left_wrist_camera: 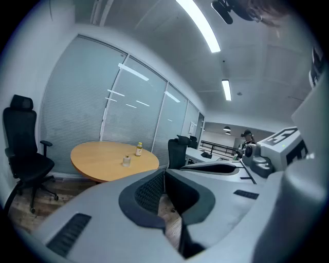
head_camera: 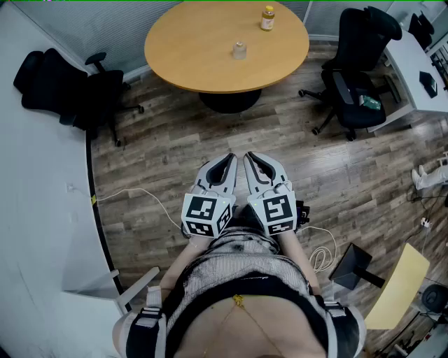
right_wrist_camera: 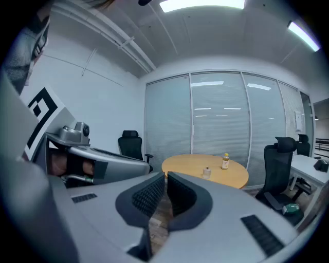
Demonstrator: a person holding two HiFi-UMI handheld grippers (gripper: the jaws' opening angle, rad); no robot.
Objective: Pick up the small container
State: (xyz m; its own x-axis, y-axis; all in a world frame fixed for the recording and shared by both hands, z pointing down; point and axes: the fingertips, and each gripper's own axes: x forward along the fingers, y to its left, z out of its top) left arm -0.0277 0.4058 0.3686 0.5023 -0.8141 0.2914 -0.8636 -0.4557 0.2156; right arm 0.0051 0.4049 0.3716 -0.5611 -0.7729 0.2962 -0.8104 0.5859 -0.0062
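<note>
The small container (head_camera: 239,50) stands on the table (head_camera: 189,59), with the bottle (head_camera: 267,18) behind it to the right.

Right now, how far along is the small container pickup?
Done: nothing. The small clear container sits untouched on the round light-wood table, apart from the yellow-capped bottle.
In hand: nothing. The left gripper and right gripper are side by side, jaws shut and empty, over the wood-plank floor, short of the table.
Left: approach, open one gripper, close on the container, lift.
</note>
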